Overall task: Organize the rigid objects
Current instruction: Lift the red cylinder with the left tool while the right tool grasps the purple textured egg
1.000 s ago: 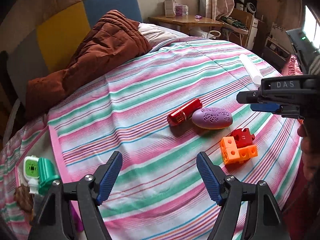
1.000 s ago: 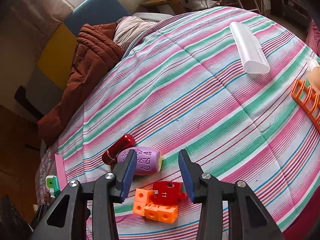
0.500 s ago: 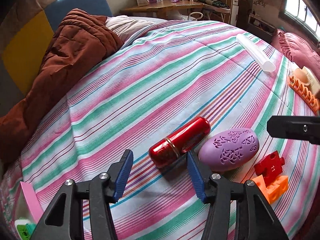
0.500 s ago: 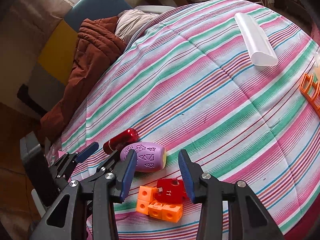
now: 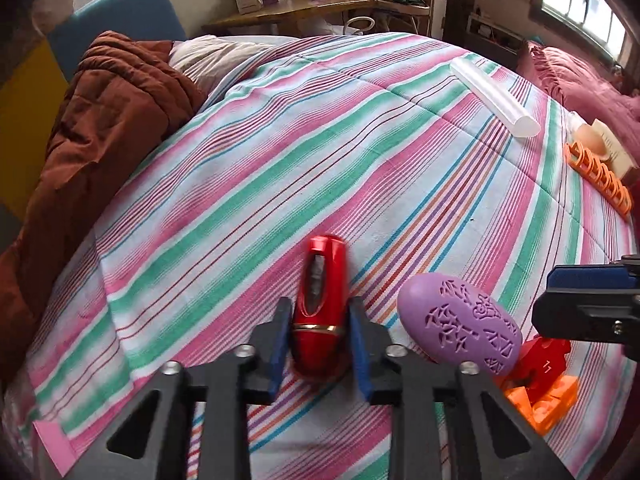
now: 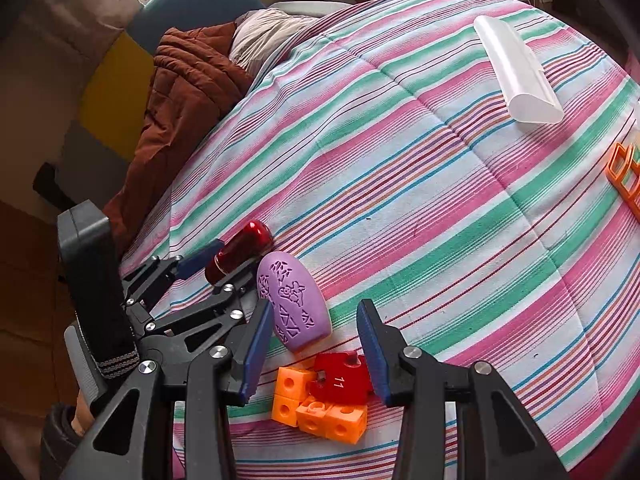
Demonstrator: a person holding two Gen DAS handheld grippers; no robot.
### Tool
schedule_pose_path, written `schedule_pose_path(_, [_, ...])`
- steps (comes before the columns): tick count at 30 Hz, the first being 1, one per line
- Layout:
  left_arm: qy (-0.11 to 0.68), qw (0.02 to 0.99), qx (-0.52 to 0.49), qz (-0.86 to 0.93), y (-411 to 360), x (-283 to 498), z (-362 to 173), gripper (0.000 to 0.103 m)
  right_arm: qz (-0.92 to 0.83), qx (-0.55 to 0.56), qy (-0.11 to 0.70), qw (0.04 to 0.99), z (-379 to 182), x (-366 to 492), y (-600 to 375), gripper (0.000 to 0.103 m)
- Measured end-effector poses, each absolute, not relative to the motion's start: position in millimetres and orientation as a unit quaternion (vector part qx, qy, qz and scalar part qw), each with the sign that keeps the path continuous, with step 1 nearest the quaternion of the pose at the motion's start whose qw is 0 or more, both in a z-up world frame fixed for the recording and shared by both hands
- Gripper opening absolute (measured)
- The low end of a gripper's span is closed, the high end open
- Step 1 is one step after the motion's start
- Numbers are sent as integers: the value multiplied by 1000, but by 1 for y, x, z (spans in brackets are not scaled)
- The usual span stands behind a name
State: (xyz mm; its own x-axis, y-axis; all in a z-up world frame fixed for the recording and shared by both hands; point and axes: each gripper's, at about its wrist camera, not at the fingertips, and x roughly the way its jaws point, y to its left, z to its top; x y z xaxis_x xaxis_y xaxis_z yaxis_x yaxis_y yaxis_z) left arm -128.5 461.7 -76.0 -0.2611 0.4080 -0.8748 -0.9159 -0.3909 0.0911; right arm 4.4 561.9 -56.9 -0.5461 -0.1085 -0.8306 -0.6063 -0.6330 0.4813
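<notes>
1. The red capsule (image 5: 320, 312) is lying on the striped bed (image 5: 280, 168), near its front edge, and the left claw (image 5: 318, 344) is clamping its blue pads on it.
2. The purple egg-shaped piece (image 5: 460, 324) is sitting just beside it.
3. The right claw (image 6: 316, 354) is hovering unclenched, gripping nothing, above the red puzzle piece (image 6: 340, 380) and orange cubes (image 6: 320, 412).

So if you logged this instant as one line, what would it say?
left tool: shut on red tube | right tool: open, over red piece and orange cubes | purple egg: on bed
</notes>
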Motion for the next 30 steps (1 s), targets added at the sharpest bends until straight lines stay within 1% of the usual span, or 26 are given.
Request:
schedule_pose_path(2, [299,446,-407,739,450,-125,-77,27,783,-450,399,160,-58,4,563,43])
schedule_pose_path(7, [220,417,-453,757,406,-121,-77,26,783,-453,395,162,-58,4,562,43])
schedule_pose_path(13, [188,383,-464,777,353,-79,-78,27,781,-462,389,158,-59,0,560,43])
schedule_pose_path(18, [179,369,-459,788,319,-47,-75,26,784,-476,369,153,-60,-6,553,43])
schedule_pose_path(23, [164,374,-452,793,295,-28,-75,26,794,-504,312,135,-59,-19,534,43])
schedule_pose_path(30, [141,379,-448,798,283,-22,-76,26,801,-542,212,144,-60,-53,521,44])
